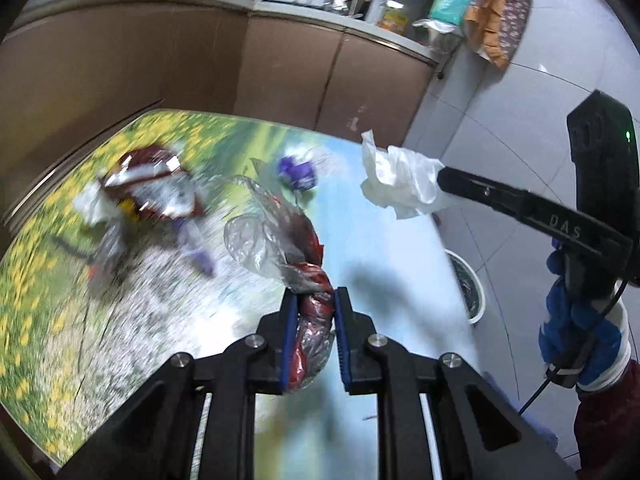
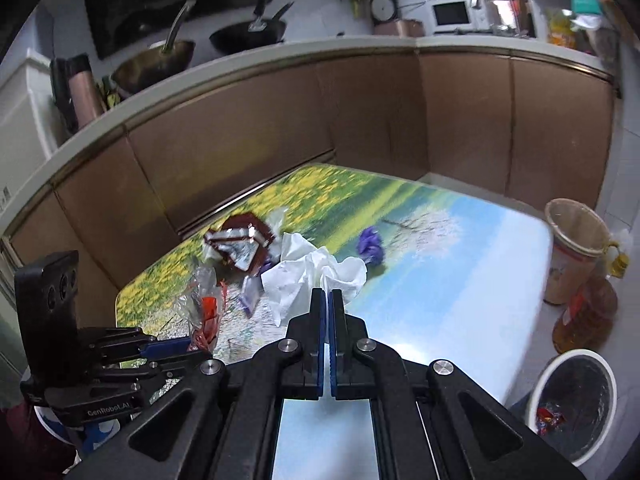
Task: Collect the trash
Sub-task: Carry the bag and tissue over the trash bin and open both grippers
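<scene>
My left tongs (image 1: 316, 312) are clamped on a twisted clear-and-red plastic wrapper (image 1: 276, 240), held up over the table (image 1: 400, 264) with the flower-meadow print. My right tongs (image 2: 325, 300) are pressed together on a crumpled white tissue (image 2: 316, 272), also above that table. "DAS" reads on the right tongs' body, "GenRobot.AI" on the left. On the table lie a red-and-silver foil packet (image 2: 240, 246) and a purple wrapper (image 2: 370, 246). Beside the table stands a white bin (image 2: 568, 396).
</scene>
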`<act>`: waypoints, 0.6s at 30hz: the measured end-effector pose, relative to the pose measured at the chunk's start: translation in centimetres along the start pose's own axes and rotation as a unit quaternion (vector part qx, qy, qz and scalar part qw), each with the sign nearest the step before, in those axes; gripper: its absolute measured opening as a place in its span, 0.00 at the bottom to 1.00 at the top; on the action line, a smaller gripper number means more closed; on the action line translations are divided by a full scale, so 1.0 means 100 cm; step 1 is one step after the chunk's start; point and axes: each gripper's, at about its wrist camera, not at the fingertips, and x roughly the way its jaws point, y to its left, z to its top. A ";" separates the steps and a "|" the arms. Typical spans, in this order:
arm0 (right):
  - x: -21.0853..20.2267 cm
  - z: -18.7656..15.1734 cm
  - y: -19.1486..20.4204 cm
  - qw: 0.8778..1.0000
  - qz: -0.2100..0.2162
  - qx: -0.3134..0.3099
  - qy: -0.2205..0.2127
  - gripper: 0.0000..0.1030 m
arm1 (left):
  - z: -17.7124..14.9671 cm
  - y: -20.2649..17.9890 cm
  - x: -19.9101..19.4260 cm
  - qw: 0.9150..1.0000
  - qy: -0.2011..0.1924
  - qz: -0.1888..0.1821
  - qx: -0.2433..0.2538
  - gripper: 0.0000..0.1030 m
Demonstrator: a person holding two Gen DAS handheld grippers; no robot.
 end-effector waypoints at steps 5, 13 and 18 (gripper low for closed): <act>-0.044 -0.013 -0.045 0.998 -0.040 0.045 -0.031 0.02 | 0.027 -0.058 0.019 0.998 0.002 -0.039 0.055 0.16; -0.111 -0.048 -0.145 0.977 -0.150 0.135 -0.061 0.02 | 0.058 -0.170 0.098 0.983 0.047 -0.113 0.135 0.16; -0.131 -0.074 -0.211 0.955 -0.215 0.194 -0.060 0.02 | 0.070 -0.241 0.160 0.971 0.086 -0.147 0.169 0.16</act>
